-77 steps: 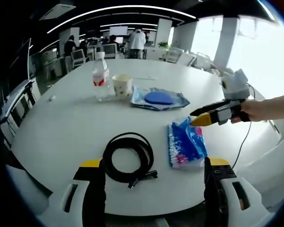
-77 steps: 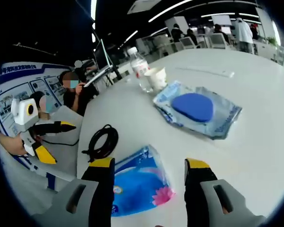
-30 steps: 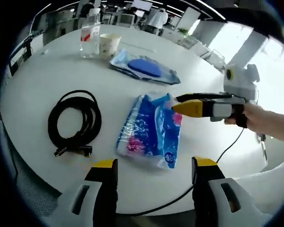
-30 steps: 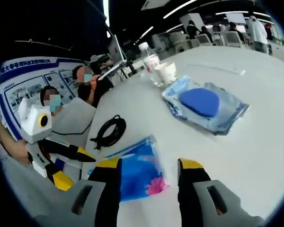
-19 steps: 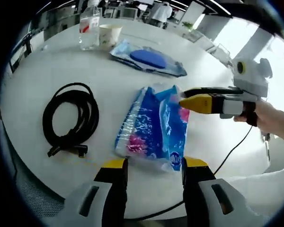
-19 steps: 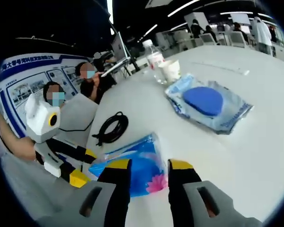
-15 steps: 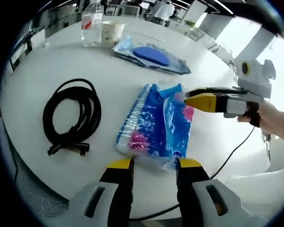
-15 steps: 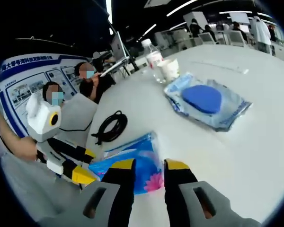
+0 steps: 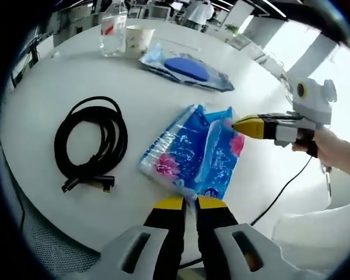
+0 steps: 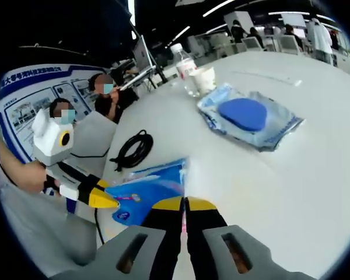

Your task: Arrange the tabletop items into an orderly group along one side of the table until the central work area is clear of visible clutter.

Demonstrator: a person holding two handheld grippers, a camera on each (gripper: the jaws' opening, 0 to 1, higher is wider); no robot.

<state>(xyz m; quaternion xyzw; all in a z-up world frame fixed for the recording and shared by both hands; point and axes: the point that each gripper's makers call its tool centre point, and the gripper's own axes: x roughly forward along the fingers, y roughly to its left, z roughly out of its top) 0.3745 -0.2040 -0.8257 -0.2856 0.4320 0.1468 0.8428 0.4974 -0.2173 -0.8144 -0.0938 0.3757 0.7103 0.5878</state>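
Left gripper (image 9: 190, 204): the jaws are drawn together on the near edge of the blue tissue pack (image 9: 192, 154), which is pinched between the yellow tips. Right gripper (image 10: 184, 205): its jaws are likewise brought together on the opposite edge of the same pack (image 10: 146, 189); in the left gripper view this gripper (image 9: 240, 125) is seen entering from the right, held in a person's hand (image 9: 332, 149), with its yellow tip at the pack's far end. In the right gripper view the left gripper (image 10: 108, 202) is seen at the left, its tip against the pack. The pack is thus held at both ends over the white round table (image 9: 58, 76). Just beside it, to the left, a coiled black cable (image 9: 90, 143) is laid flat. Farther across the table, a clear bag with a blue pad (image 9: 186, 69) is seen, and beyond it a paper cup (image 9: 135, 39) beside a water bottle (image 9: 109, 32).
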